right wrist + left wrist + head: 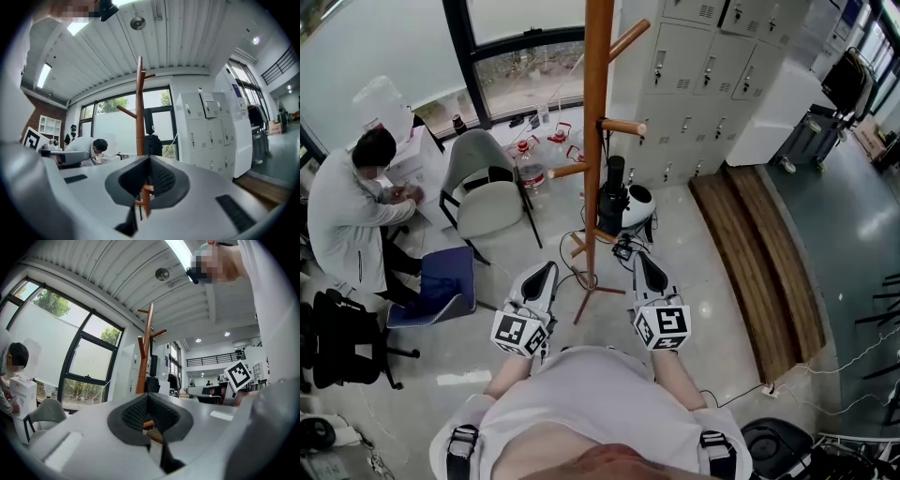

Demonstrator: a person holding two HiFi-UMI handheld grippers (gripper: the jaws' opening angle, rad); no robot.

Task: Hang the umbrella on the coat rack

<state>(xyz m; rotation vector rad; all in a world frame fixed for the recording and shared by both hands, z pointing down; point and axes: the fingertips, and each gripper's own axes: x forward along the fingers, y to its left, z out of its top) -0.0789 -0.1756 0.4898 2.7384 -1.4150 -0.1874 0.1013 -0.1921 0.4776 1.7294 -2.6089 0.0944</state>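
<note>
Seated person [352, 211]: white coat, leaning forward at the far left.
Grey chair [487, 192]: just beside the person, near the window [525, 66].
Blue chair [445, 281]: by the person's legs.
Black office chair [337, 342]: lower left.
Lockers [712, 84]: pale grey bank, upper right.
Wooden step [759, 253]: on the floor below the lockers.

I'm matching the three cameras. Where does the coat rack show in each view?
Head view: coat rack, top centre.
Left gripper view: coat rack, centre, above the jaws.
Right gripper view: coat rack, centre, above the jaws.
Shared landmark: seated person in white, left of it.
</note>
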